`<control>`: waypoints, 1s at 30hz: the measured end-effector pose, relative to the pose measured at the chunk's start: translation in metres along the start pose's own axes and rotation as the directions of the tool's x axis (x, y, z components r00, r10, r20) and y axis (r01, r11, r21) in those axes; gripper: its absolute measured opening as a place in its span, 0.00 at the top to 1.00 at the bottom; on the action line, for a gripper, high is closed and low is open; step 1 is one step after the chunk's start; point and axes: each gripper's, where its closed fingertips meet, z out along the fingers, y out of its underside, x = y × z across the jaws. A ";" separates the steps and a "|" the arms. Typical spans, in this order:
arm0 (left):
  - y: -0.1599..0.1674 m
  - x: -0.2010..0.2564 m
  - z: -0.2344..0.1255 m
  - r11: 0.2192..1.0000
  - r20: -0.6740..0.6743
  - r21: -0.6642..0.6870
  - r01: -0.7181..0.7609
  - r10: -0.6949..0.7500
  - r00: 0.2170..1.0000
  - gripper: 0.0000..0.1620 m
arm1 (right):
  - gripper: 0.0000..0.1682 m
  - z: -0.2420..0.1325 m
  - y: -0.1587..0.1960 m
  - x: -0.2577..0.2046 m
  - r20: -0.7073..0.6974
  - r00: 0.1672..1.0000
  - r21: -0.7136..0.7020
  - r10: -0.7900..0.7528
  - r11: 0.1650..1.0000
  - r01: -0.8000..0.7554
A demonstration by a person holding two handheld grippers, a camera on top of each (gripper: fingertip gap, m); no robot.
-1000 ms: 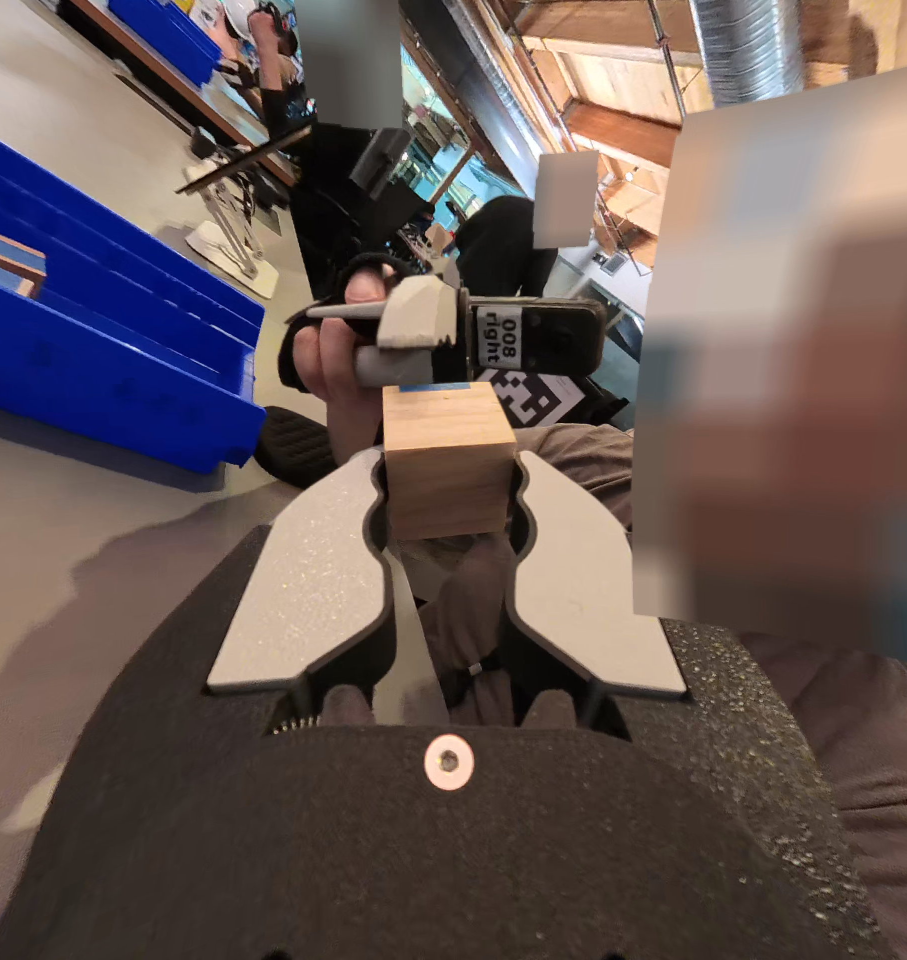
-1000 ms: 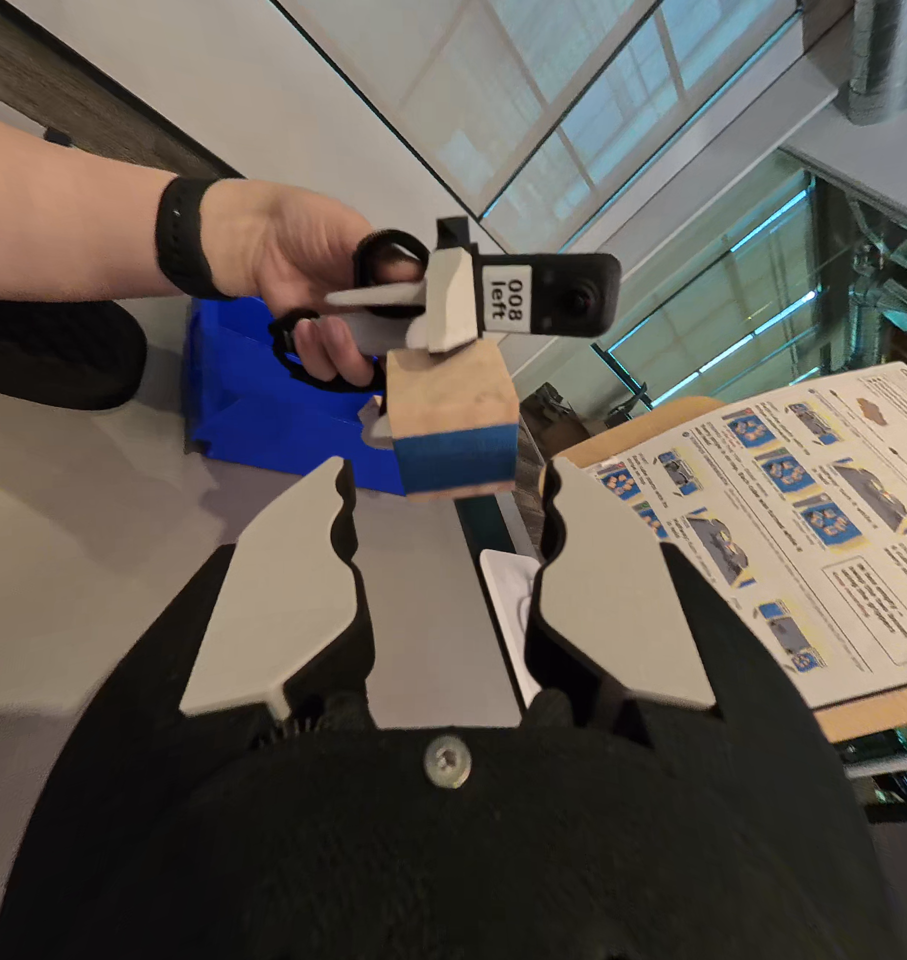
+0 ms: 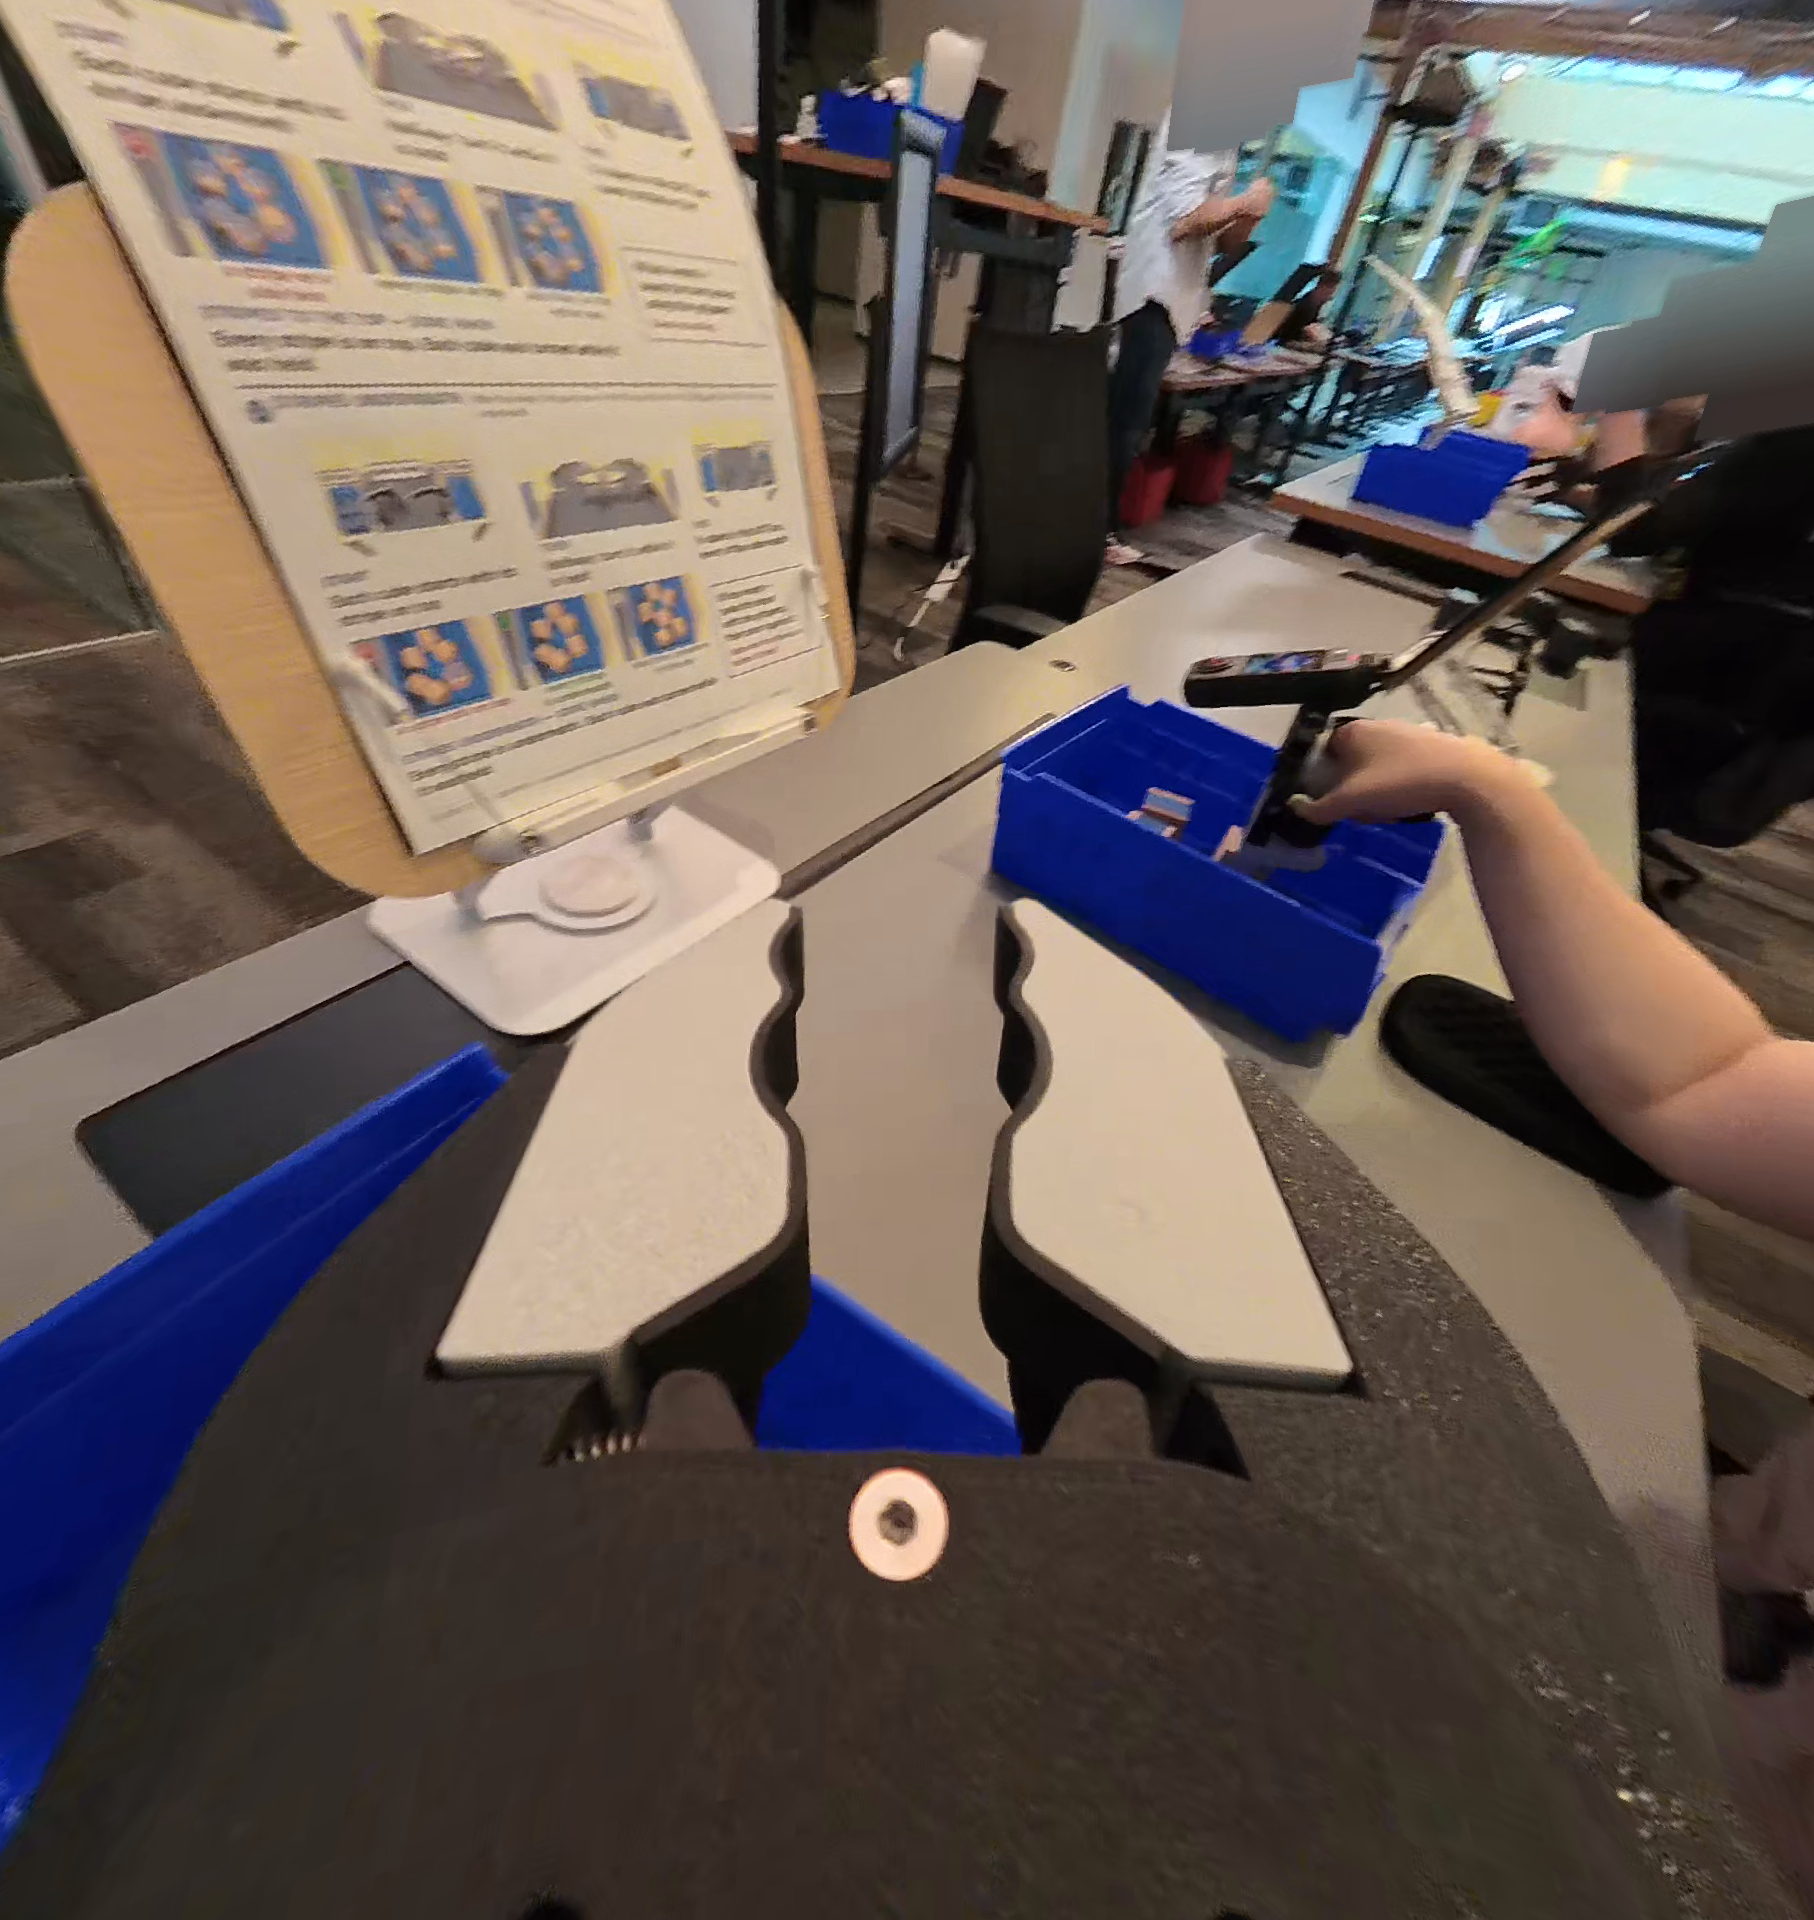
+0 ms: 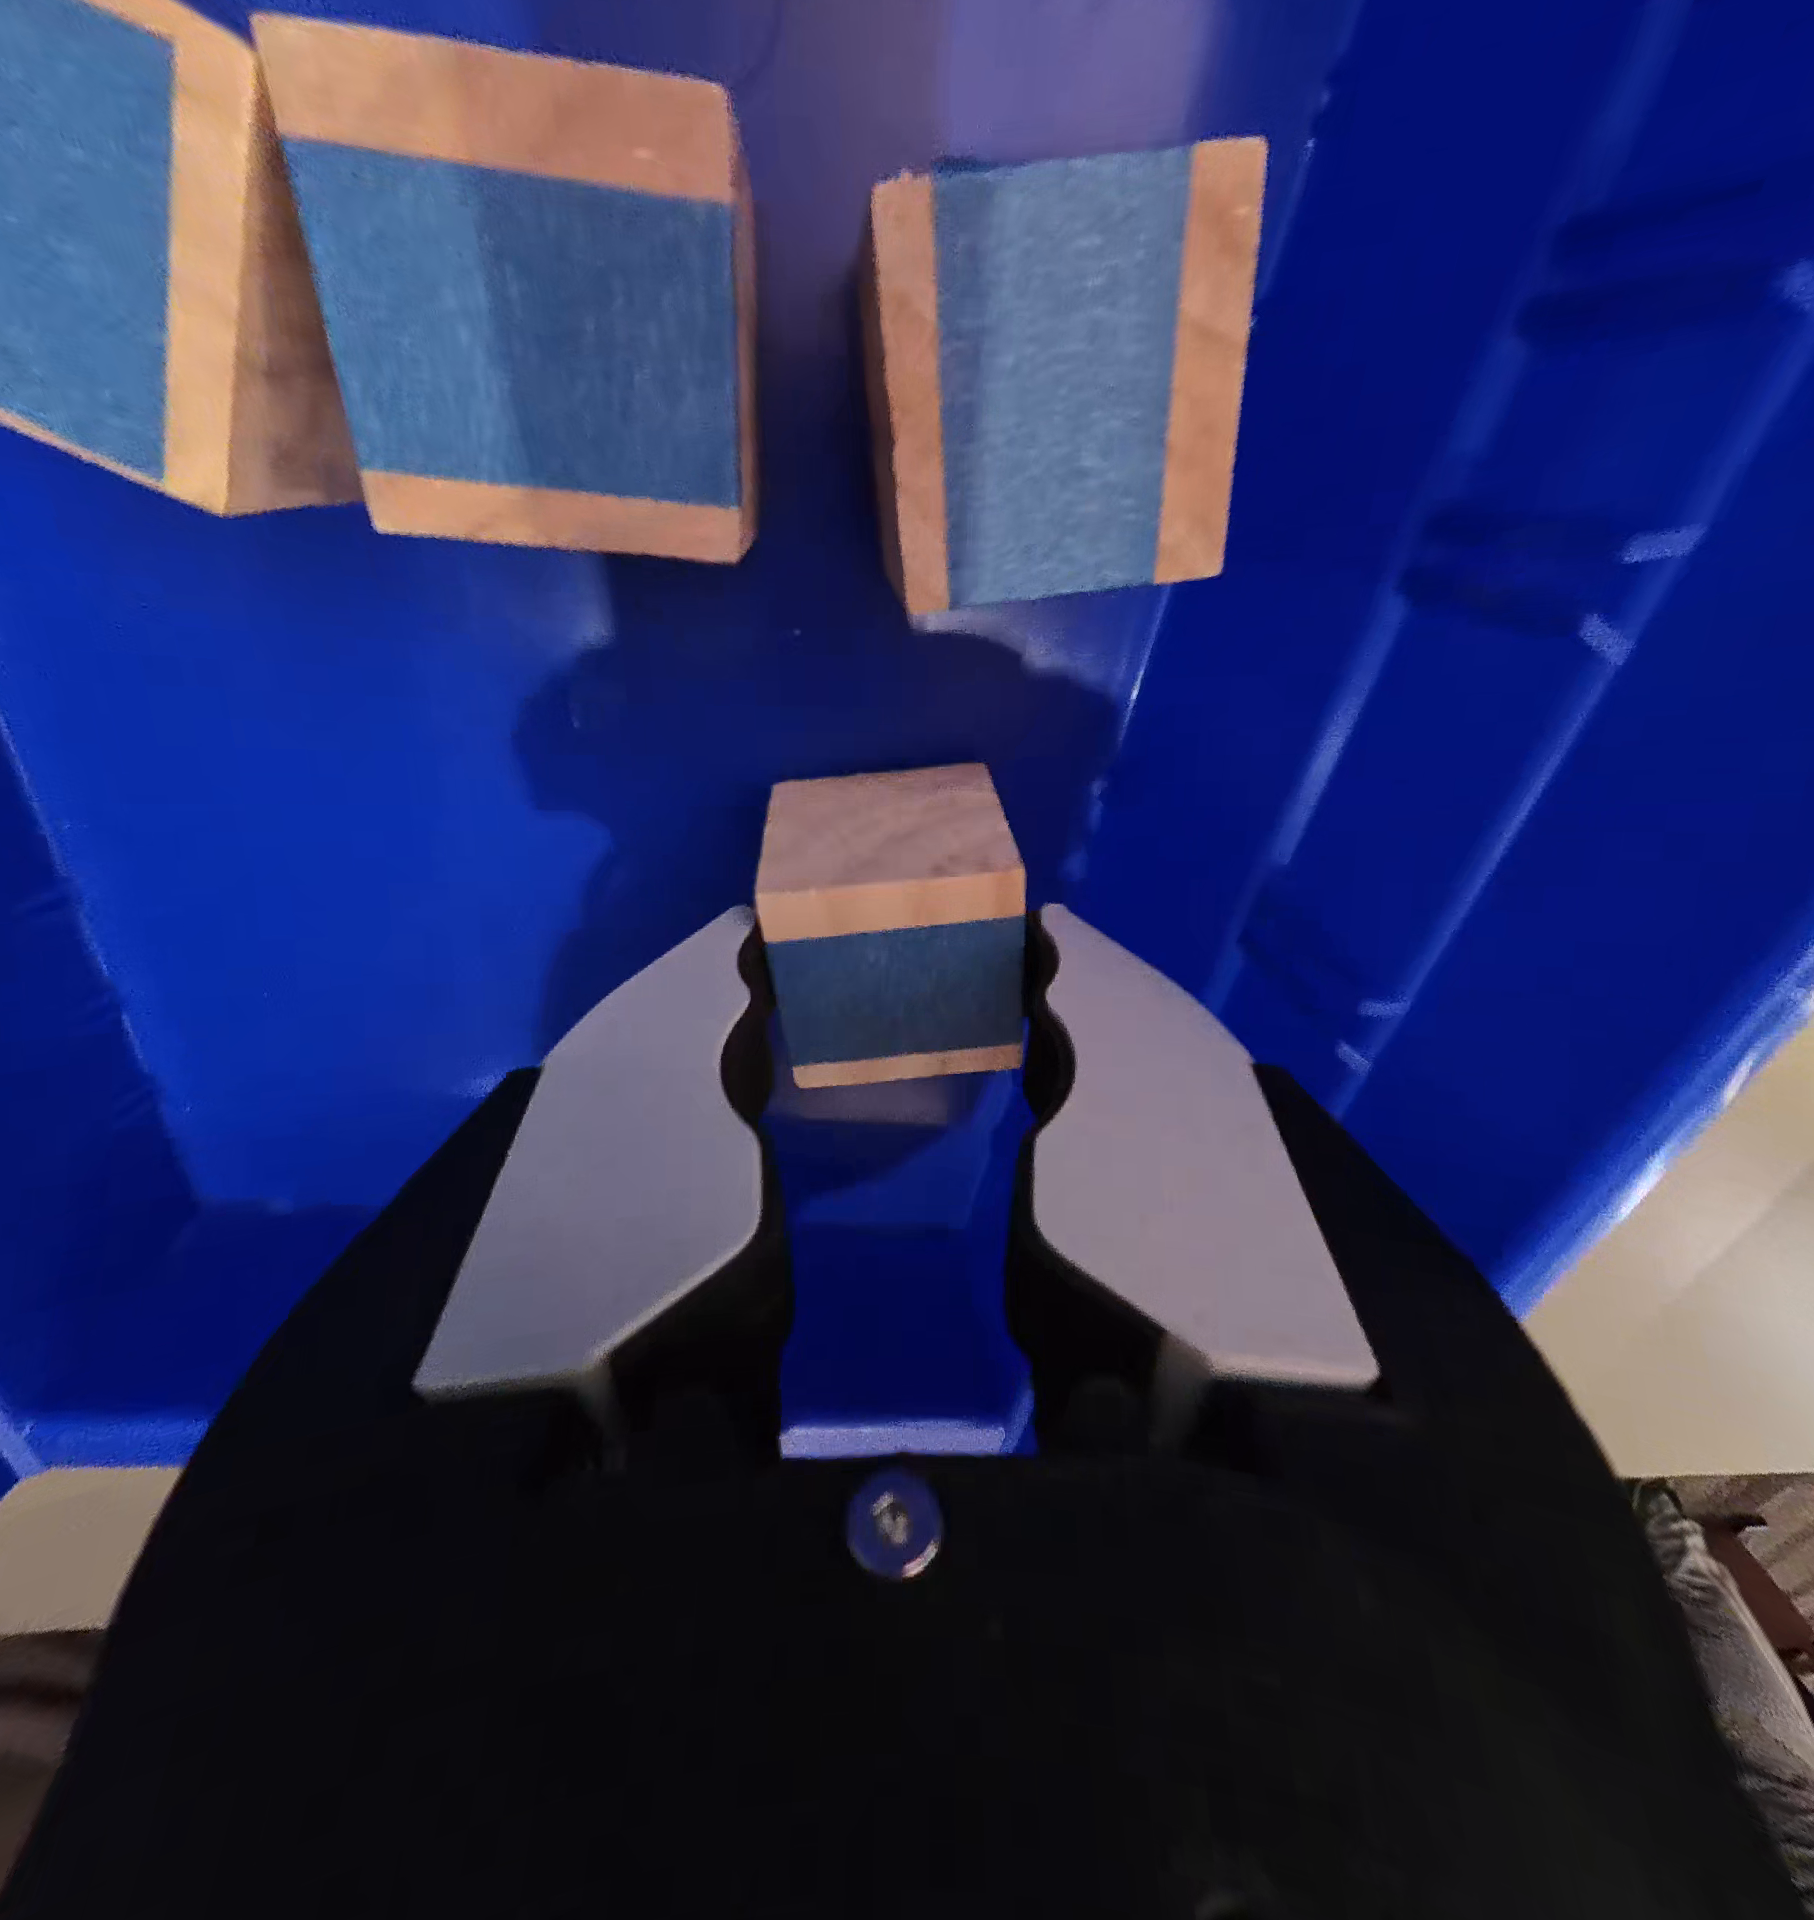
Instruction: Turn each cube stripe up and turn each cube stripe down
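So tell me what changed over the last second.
The wooden cube with the blue stripe passed from the left gripper, now open and empty, to the right gripper, which carried it down into the blue plastic bin. Other striped cubes lie there.

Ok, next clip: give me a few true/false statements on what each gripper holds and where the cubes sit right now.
1. The right gripper grips a striped wooden cube between its fingers. True.
2. The left gripper holds a cube. False: its jaws stand apart with nothing between them.
3. Three more cubes, such as the nearest one, lie in the blue bin with blue faces showing. True.
4. The right gripper is out over the grey table. False: it is down inside the bin.
5. The instruction sheet lies flat. False: it stands on a stand.
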 end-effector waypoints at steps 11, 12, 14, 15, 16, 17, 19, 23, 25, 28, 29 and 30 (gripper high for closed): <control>0.106 -0.085 0.006 0.840 0.182 -0.513 -0.177 0.308 0.934 0.74 | 0.63 -0.020 -0.010 -0.003 -0.024 0.999 0.092 -0.042 0.995 0.044; 0.116 -0.088 0.008 0.803 0.157 -0.555 -0.217 0.357 0.921 0.74 | 0.62 -0.028 -0.013 -0.004 -0.024 0.998 0.129 -0.055 0.990 0.057; 0.135 -0.097 0.010 0.713 0.106 -0.642 -0.281 0.446 0.889 0.73 | 0.62 -0.044 -0.017 -0.009 -0.021 0.996 0.197 -0.081 0.977 0.084; 0.143 -0.102 0.011 0.674 0.085 -0.673 -0.304 0.479 0.874 0.73 | 0.62 -0.051 -0.018 -0.012 -0.015 0.995 0.227 -0.097 0.969 0.098; 0.150 -0.104 0.013 0.646 0.054 -0.696 -0.316 0.485 0.873 0.73 | 0.62 -0.058 -0.018 -0.014 -0.008 0.994 0.251 -0.109 0.962 0.108; 0.155 -0.106 0.017 0.632 0.029 -0.709 -0.314 0.470 0.882 0.73 | 0.62 -0.063 -0.017 -0.016 -0.005 0.993 0.270 -0.120 0.956 0.117; 0.158 -0.106 0.028 0.610 -0.037 -0.718 -0.337 0.449 0.893 0.72 | 0.62 -0.071 -0.016 -0.017 -0.006 0.991 0.292 -0.137 0.947 0.133; 0.171 -0.115 0.037 0.412 -0.222 -0.788 -0.457 0.502 0.836 0.67 | 0.61 -0.076 -0.015 -0.017 -0.017 0.985 0.300 -0.170 0.939 0.167; 0.183 -0.123 0.037 0.298 -0.290 -0.825 -0.479 0.505 0.813 0.64 | 0.60 -0.076 -0.015 -0.017 -0.027 0.984 0.297 -0.174 0.939 0.174; 0.200 -0.130 0.045 0.229 -0.369 -0.822 -0.521 0.482 0.794 0.64 | 0.60 -0.075 -0.014 -0.020 -0.027 0.980 0.296 -0.197 0.935 0.196; 0.204 -0.133 0.048 0.220 -0.372 -0.827 -0.517 0.476 0.797 0.63 | 0.60 -0.075 -0.014 -0.021 -0.029 0.979 0.292 -0.204 0.935 0.203; 0.210 -0.135 0.050 0.212 -0.378 -0.833 -0.510 0.455 0.806 0.63 | 0.60 -0.075 -0.013 -0.022 -0.032 0.978 0.290 -0.208 0.934 0.208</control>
